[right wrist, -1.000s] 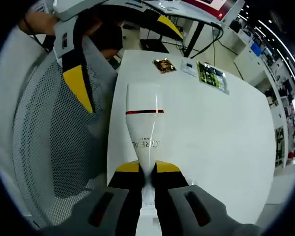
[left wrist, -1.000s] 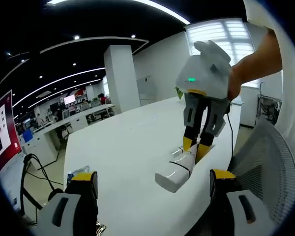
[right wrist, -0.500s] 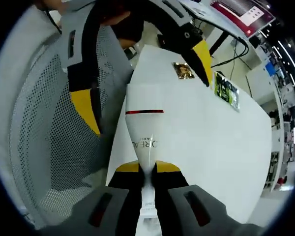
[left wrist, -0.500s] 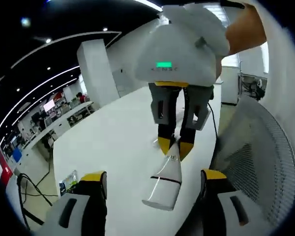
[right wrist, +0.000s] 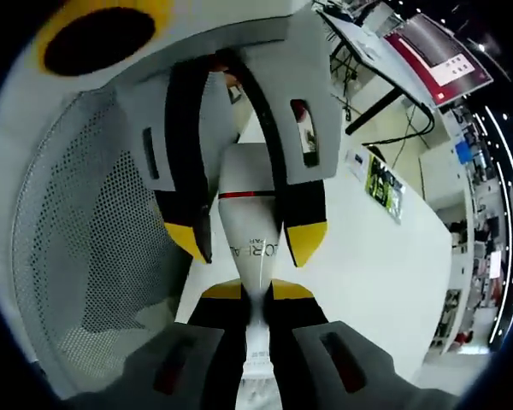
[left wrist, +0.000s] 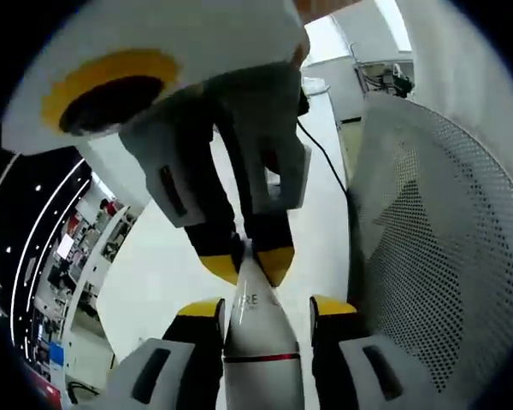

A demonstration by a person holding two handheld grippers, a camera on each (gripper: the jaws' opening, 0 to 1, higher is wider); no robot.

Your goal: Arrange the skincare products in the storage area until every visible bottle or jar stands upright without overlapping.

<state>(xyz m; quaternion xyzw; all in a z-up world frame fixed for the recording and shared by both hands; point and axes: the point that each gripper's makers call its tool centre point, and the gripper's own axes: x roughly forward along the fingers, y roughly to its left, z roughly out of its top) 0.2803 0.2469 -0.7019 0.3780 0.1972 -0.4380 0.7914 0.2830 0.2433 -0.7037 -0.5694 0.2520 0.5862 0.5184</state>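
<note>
— Where was the tube when you looked?

— Held in the air between the two tools, over the near edge of the white table (left wrist: pixel 167 273). In the right gripper view the white tube (right wrist: pixel 248 218) ran straight out from the right gripper (right wrist: pixel 256 295), whose yellow-tipped jaws were pressed together on its flat crimped end. It had a thin red band near the wide cap end and grey lettering on the body (only partly readable).

— And the other tool?

— The left gripper (left wrist: pixel 263 309) stood spread, one jaw on each side of the tube (left wrist: pixel 261 342) at its wide end. The pads sat just beside it; whether they touched it I couldn't tell. In the left gripper view the right gripper (left wrist: pixel 250 260) came down from above, pinching the tube's narrow end.

— Anything else about?

— A grey mesh chair back (left wrist: pixel 436 256) stood just beside the table edge, also visible in the right gripper view (right wrist: pixel 77 248). On the far part of the table (right wrist: pixel 368 256) lay a green flat packet (right wrist: pixel 382 184), well apart from the tube.
</note>
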